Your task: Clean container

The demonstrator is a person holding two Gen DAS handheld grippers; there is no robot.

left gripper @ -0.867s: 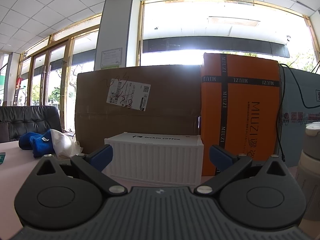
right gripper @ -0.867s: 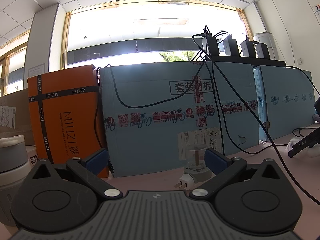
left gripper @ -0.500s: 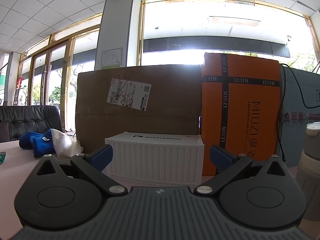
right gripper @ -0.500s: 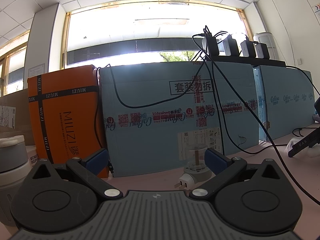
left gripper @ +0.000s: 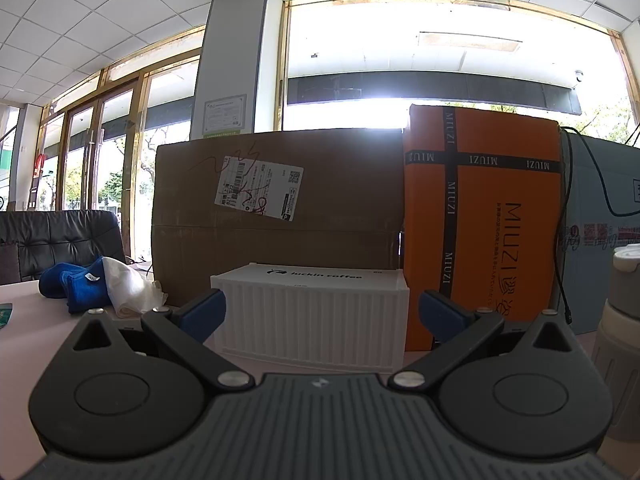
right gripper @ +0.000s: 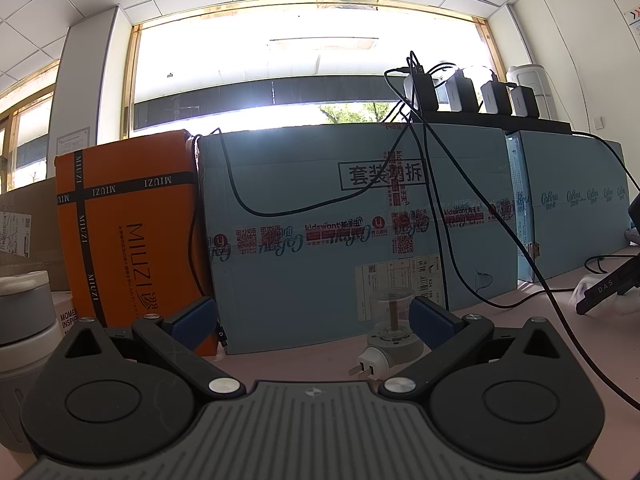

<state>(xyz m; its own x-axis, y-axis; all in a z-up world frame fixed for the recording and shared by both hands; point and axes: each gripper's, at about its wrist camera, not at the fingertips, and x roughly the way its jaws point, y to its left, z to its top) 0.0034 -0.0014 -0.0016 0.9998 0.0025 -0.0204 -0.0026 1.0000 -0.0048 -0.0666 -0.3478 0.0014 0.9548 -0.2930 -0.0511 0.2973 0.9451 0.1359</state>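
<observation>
A white ribbed container (left gripper: 312, 316) marked "luckin coffee" stands on the pink table straight ahead of my left gripper (left gripper: 322, 314), which is open and empty, a short way in front of it. A blue cloth (left gripper: 74, 286) and a white crumpled cloth (left gripper: 128, 290) lie at the far left. A grey and white lidded cup (left gripper: 620, 340) stands at the right edge; it also shows at the left edge of the right wrist view (right gripper: 24, 320). My right gripper (right gripper: 312, 322) is open and empty, low over the table.
A brown cardboard box (left gripper: 276, 208), an orange MIUZI box (left gripper: 480, 220) and blue cartons (right gripper: 360, 232) form a wall behind. A small plug-in device (right gripper: 394, 336) lies by the right gripper. Black cables (right gripper: 460, 220) hang down the cartons. A black sofa (left gripper: 52, 240) stands far left.
</observation>
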